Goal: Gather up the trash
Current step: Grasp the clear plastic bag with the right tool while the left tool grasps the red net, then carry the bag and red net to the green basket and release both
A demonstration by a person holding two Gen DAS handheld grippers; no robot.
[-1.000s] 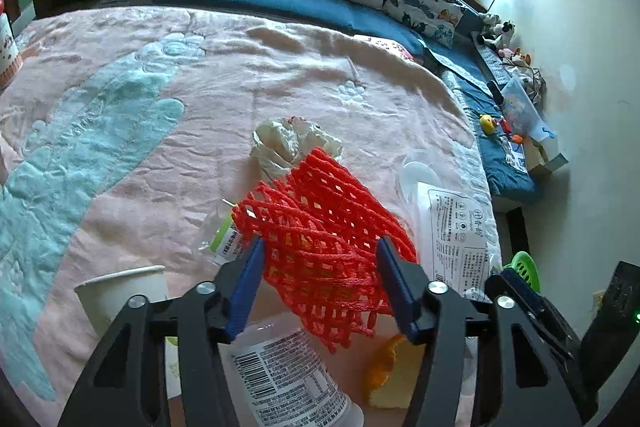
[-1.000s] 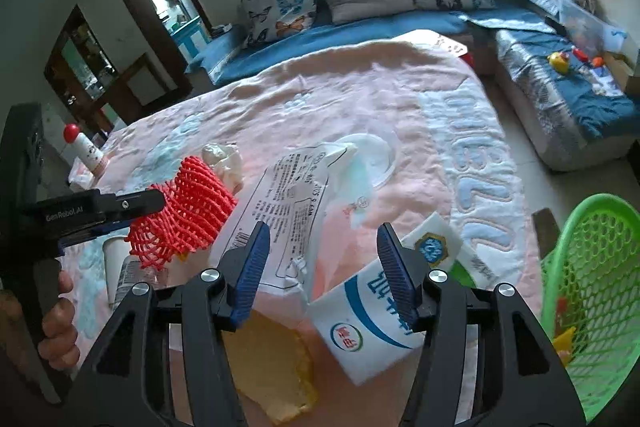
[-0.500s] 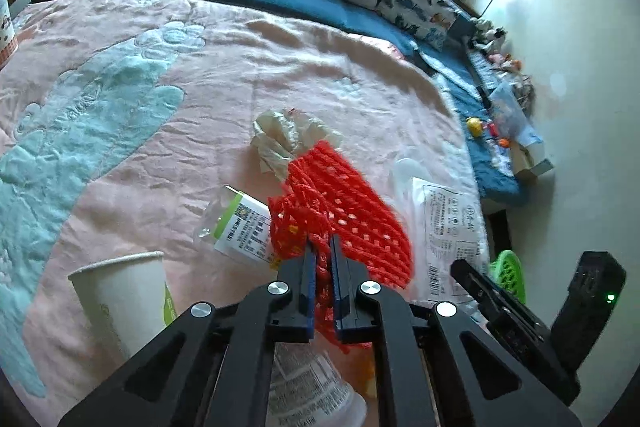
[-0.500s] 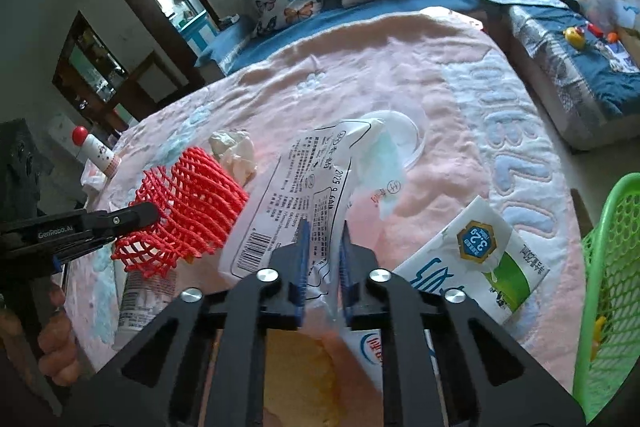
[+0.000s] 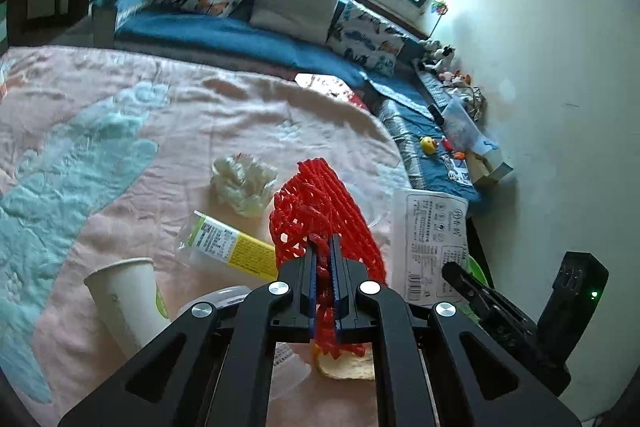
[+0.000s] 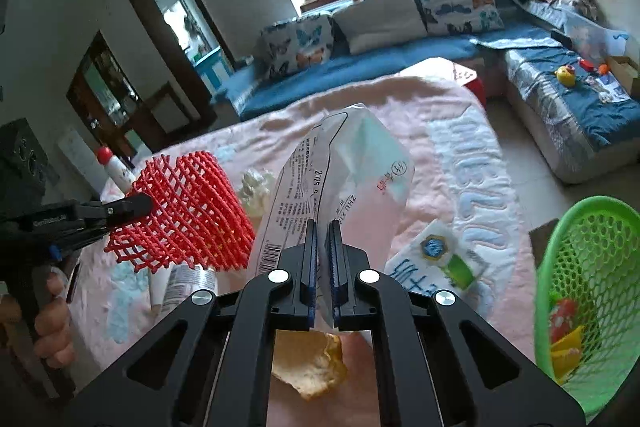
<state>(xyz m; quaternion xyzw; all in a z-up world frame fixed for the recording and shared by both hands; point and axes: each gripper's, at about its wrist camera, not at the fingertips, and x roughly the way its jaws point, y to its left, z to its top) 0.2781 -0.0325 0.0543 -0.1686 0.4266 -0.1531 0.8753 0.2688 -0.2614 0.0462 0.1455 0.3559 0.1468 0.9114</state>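
Left wrist view: the left claw [image 5: 324, 263] is clenched on the red foam net [image 5: 320, 203] at frame centre, the net hanging clear above the pink bed [image 5: 120, 131]; a paper cup [image 5: 124, 303] lies lower left, a crumpled tissue [image 5: 244, 183] just above centre.

Right wrist view: the right claw [image 6: 323, 259] is clamped on the white plastic bag [image 6: 344, 187], which stands up mid-frame; the green basket [image 6: 588, 267] sits at the right edge, off the bed; an orange peel [image 6: 312, 367] lies below the claw. To my eye, both loads should travel high and slow toward the basket, the grip kept firm until each is over the rim; the net could snag.
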